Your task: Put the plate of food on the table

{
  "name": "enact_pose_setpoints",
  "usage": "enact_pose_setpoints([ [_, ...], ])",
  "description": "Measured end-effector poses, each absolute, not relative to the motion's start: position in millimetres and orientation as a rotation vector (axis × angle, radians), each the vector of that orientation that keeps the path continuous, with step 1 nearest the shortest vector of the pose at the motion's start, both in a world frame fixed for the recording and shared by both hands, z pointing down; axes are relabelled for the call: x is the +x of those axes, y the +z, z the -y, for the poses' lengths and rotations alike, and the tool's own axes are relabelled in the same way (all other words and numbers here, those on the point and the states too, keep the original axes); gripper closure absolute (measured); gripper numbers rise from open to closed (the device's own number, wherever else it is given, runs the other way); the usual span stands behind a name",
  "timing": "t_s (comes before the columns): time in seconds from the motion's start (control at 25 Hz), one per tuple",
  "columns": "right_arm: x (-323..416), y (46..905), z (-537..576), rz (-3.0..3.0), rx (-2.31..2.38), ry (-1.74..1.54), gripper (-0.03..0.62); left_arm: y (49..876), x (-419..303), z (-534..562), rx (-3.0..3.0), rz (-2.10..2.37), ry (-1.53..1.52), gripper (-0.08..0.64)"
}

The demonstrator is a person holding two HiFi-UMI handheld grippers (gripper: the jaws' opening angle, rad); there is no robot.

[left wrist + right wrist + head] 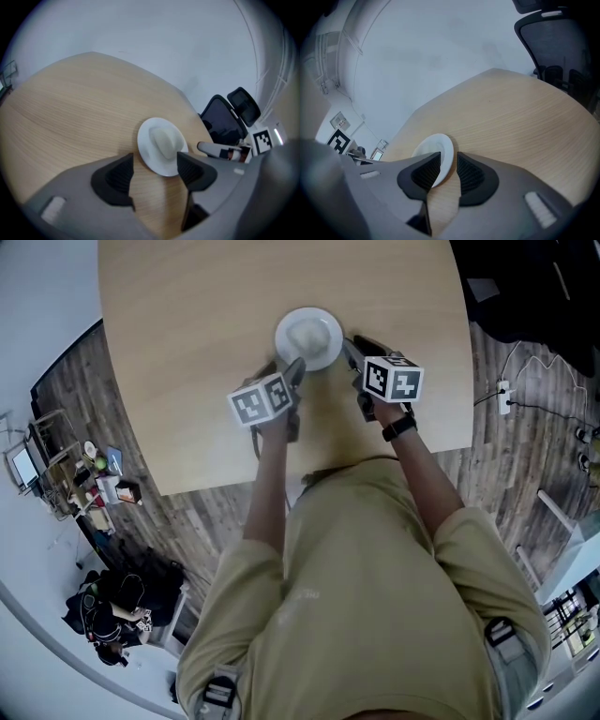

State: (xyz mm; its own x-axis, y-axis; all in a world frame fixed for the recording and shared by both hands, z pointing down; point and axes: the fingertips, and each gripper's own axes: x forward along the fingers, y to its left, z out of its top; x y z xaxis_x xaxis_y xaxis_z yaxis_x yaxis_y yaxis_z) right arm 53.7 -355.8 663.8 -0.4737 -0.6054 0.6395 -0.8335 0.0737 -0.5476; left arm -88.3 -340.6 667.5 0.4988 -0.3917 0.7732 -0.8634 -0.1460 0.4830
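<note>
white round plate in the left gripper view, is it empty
No, a pale mound of food sits on the white round plate.

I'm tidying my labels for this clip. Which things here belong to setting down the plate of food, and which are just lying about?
Job in hand:
- plate with food, on the table
- left gripper, jaws opening round the plate's rim
- right gripper, jaws shut on the rim

Lying about:
- office chair
- power strip on the floor

One plate [308, 337], one table [187, 352], two tools [294, 368]
</note>
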Motion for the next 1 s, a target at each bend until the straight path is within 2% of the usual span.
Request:
enact_pose_setpoints([
  [0.36,52,605,338,2.308,1.468,1.090,0.489,623,-87,311,1.936,1.125,0.557,0.270],
  [0.44,51,589,330,2.339,1.481,1.004,0.493,603,-91,307,1.996,1.176,0.507,0.314],
  [0.56,44,561,309,2.378,1.502,0.852,0.534,565,-104,297,2.090,1.278,0.416,0.398],
  [0.8,33,501,258,2.432,1.567,0.498,0.588,499,-116,263,2.291,1.454,0.317,0.504],
  [1.0,13,460,210,2.456,1.606,0.286,0.588,454,-125,219,2.442,1.555,0.260,0.541],
])
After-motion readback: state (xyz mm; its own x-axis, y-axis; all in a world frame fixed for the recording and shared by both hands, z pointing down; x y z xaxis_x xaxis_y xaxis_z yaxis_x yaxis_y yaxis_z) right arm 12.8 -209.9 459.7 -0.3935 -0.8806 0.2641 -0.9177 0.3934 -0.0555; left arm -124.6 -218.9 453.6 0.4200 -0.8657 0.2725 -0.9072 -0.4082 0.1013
